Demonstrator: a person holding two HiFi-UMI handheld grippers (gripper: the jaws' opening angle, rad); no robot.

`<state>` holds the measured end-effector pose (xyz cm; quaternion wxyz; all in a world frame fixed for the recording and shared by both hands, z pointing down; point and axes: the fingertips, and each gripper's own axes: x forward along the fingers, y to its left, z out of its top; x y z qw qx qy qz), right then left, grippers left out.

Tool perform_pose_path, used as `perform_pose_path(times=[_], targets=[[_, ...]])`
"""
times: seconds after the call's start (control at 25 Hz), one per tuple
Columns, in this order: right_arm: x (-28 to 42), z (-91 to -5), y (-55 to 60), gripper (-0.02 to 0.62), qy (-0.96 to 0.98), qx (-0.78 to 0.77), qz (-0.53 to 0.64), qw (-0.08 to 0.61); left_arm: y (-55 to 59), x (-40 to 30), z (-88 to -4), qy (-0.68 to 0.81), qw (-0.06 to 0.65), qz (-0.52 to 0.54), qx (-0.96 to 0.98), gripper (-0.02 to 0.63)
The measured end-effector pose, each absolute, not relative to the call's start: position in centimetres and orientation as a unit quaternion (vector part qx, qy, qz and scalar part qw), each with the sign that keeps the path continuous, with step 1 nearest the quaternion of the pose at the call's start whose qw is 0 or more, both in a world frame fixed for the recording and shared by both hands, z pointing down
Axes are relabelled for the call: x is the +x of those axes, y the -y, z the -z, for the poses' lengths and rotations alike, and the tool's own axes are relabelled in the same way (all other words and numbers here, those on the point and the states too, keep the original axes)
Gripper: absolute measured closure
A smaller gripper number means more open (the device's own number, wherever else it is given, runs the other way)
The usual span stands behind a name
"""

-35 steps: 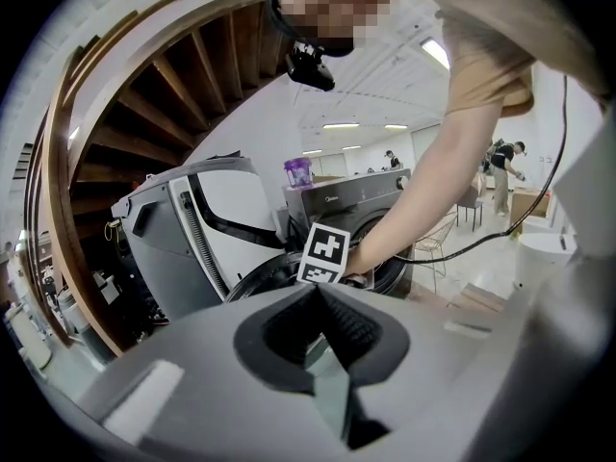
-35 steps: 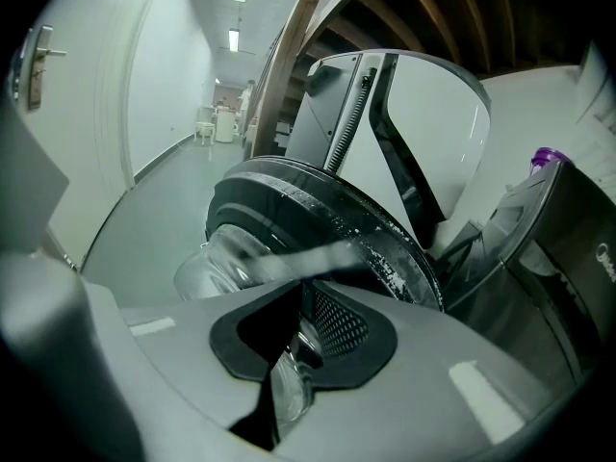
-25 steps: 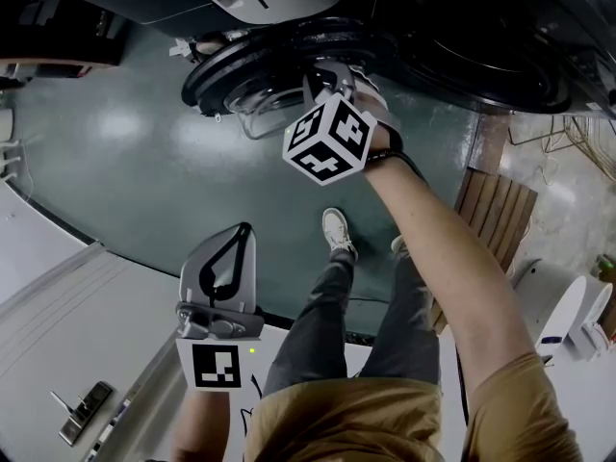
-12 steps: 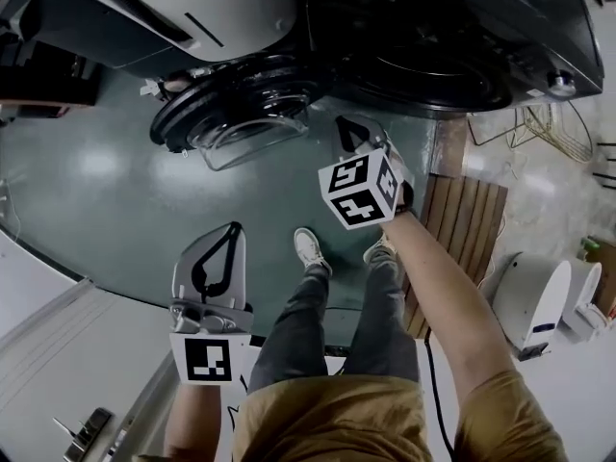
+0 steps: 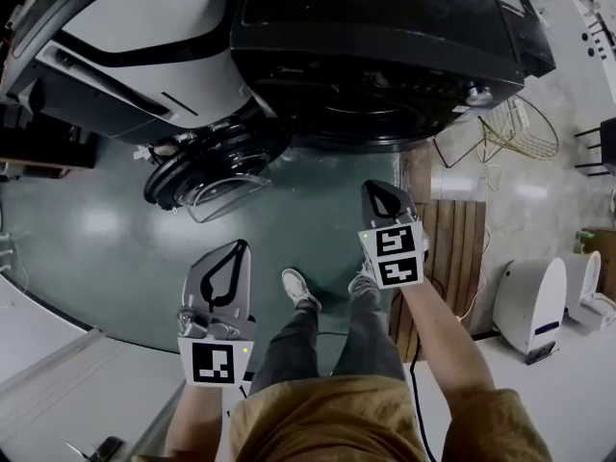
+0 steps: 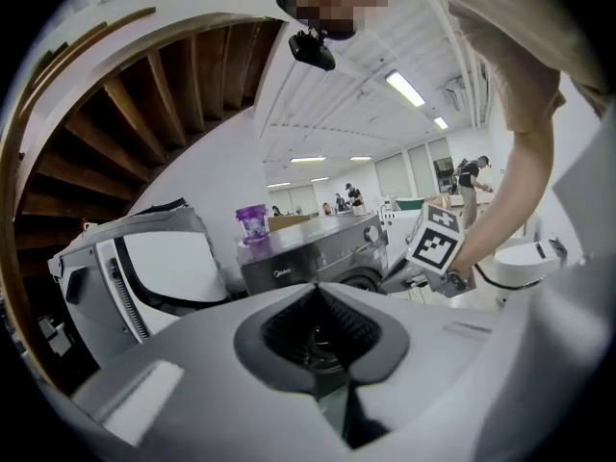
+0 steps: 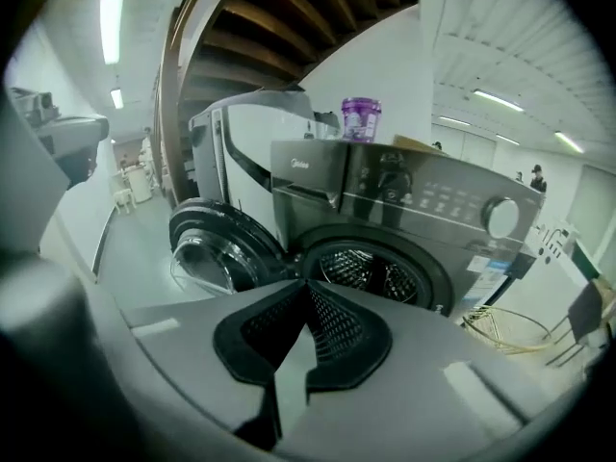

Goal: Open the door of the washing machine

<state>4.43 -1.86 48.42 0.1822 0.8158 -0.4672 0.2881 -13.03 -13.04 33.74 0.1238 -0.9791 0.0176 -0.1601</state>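
Across the top of the head view, from eleven to one o'clock, stood the dark front-loading washing machine (image 5: pixel 385 56). Its round glass door (image 5: pixel 207 171) was swung wide open at ten o'clock, over the green floor (image 5: pixel 96 229). The left gripper (image 5: pixel 238 250) hung at seven o'clock and the right gripper (image 5: pixel 373 191) at three o'clock, both well apart from the door.

Along the left gripper view, the left gripper (image 6: pixel 318 292) was clenched on nothing, its tips meeting. Beyond it at twelve o'clock sat the washing machine (image 6: pixel 308 258) with a purple cup (image 6: pixel 252 224) on top, and the right gripper (image 6: pixel 438 243) showed at two o'clock.

Through the right gripper view, the right gripper (image 7: pixel 306 287) was likewise clenched and empty. The open door (image 7: pixel 217 248) lay at ten o'clock, the bare drum (image 7: pixel 371 272) at one o'clock, and a wire basket (image 7: pixel 510 330) at four o'clock.
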Motion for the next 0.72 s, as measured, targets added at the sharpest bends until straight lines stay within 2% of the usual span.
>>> perform_pose_path(times=[0.48,0.72], targets=[[7.7,-33.9,-10.6,0.592,0.422,0.875,-0.214,0.099,8.5,-8.0,-25.7,-0.01,0.14,0.12,-0.983,0.546],[8.0,-27.2,-14.3,0.592,0.421,0.888,-0.156,0.099,6.1,-6.5,-22.3,0.003,0.155,0.097,-0.983,0.546]])
